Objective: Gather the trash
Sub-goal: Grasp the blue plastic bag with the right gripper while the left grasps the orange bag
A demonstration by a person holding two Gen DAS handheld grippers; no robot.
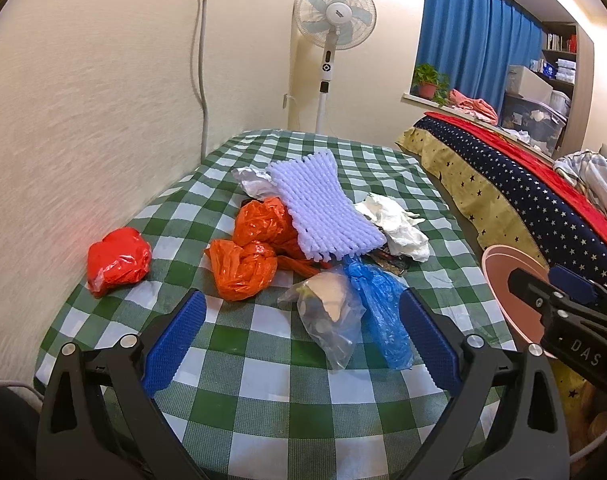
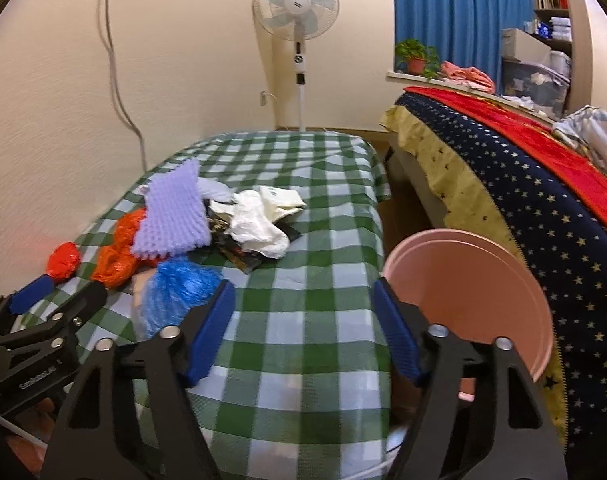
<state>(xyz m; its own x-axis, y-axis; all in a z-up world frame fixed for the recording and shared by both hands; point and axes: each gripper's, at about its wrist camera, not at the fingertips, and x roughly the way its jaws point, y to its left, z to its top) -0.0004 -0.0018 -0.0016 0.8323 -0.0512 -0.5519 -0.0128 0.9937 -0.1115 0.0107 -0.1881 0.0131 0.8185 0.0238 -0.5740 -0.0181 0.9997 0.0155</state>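
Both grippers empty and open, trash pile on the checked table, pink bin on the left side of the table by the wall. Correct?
Not quite: the pink bin sits off the table's right edge, beside the bed, as the right wrist view shows. The rest holds: left gripper and right gripper are open and empty, the trash pile on the table.

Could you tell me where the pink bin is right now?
The pink bin stands off the checked table's right edge, beside the star-patterned bed cover, just past the right gripper.
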